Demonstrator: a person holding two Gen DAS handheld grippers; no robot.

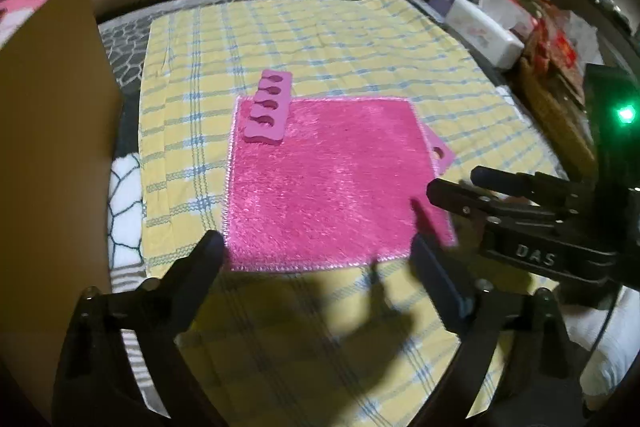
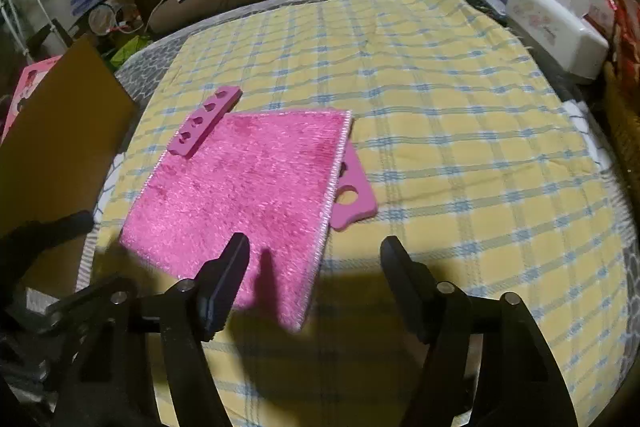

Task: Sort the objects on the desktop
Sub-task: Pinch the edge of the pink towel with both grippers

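Both tongs hang over a pink cloth on a checked tablecloth, and neither one holds anything.

The fluffy pink cloth (image 1: pixel 320 183) lies flat in the middle of the left wrist view, on the yellow and blue checked tablecloth (image 1: pixel 360 51). A pink foam toe separator (image 1: pixel 266 107) rests across its upper left corner, and a second toe separator (image 2: pixel 354 195) sticks out from under the cloth's right edge, mostly hidden. The left gripper (image 1: pixel 316 255) is spread wide at the bottom of the frame, its tips at the cloth's near edge, with nothing between them. The right gripper (image 2: pixel 314 263) is also released; its left finger (image 2: pixel 228 279) seems to be over the cloth's near corner, though the blur makes contact hard to judge. A brown cardboard box (image 1: pixel 52 131) stands at the left, and a white case (image 2: pixel 556 27) sits at the upper right.
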